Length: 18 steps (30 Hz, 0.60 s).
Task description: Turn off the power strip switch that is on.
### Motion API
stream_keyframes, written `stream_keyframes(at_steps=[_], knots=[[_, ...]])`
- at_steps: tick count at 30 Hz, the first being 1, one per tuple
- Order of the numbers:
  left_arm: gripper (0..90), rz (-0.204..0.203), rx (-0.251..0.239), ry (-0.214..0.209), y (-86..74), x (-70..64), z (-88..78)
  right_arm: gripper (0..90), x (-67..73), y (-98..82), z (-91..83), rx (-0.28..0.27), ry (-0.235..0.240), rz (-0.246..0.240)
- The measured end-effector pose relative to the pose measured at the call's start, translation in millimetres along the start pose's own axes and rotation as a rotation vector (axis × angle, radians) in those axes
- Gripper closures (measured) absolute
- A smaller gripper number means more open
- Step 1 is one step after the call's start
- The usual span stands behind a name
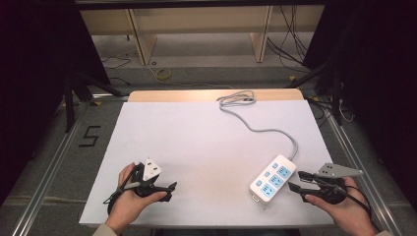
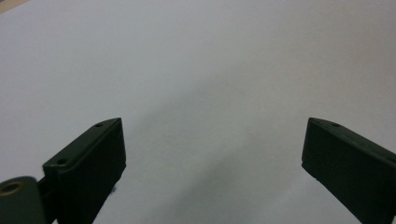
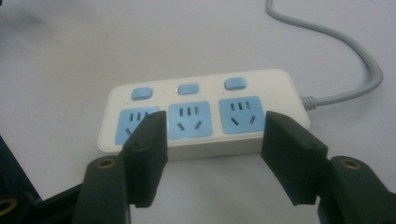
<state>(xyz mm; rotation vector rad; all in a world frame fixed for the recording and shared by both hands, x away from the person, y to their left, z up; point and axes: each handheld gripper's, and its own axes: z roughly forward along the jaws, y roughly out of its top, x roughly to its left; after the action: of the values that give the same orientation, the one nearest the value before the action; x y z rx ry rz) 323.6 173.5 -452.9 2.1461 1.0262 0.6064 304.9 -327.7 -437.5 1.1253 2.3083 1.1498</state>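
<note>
The work in hand appears to be at its start: the power strip [image 1: 273, 180] lies flat on the white bench [image 1: 206, 147], near its right front corner, and is not yet gripped. The right gripper [image 1: 295, 180] is held just beside the strip's long side; in the right gripper view its jaws are seen standing wide apart in front of the strip [image 3: 203, 112], with nothing between them and no pad pressed on the casing. The reach looks nearly done; the closing and whatever handling follows are judged to be left.

The left gripper [image 1: 171, 191] is held low over the bench at the front left, well apart from the strip. Its jaws are also spread, with only bare white surface between them.

3 blue sockets and 3 blue switches are counted on the strip. Its grey cable [image 1: 260, 129] runs from the far end to the back edge of the bench, where it is looped. Nothing stands between the right gripper and the strip; only the trailing cable could drag if the strip is moved.
</note>
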Motion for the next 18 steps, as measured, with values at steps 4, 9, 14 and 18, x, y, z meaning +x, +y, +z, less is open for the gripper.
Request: stream_keyframes(at_steps=[4,9,14,18], knots=[[7.0,0.012,-0.003,0.005,0.6,-1.0,0.7,58.2,-1.0,1.4,-1.7,0.004,-0.012,-0.007],[8.0,0.012,-0.001,0.01,0.6,-0.2,0.9,81.9,-0.4,4.5,-3.1,0.011,-0.031,-0.019],[8.3,0.017,-0.005,0.012,1.6,-1.1,1.9,90.0,-0.7,7.7,-1.2,0.032,-0.029,-0.023],[8.4,0.012,-0.005,0.013,2.1,-0.2,2.3,90.0,-1.1,10.7,2.0,0.041,-0.025,-0.027]])
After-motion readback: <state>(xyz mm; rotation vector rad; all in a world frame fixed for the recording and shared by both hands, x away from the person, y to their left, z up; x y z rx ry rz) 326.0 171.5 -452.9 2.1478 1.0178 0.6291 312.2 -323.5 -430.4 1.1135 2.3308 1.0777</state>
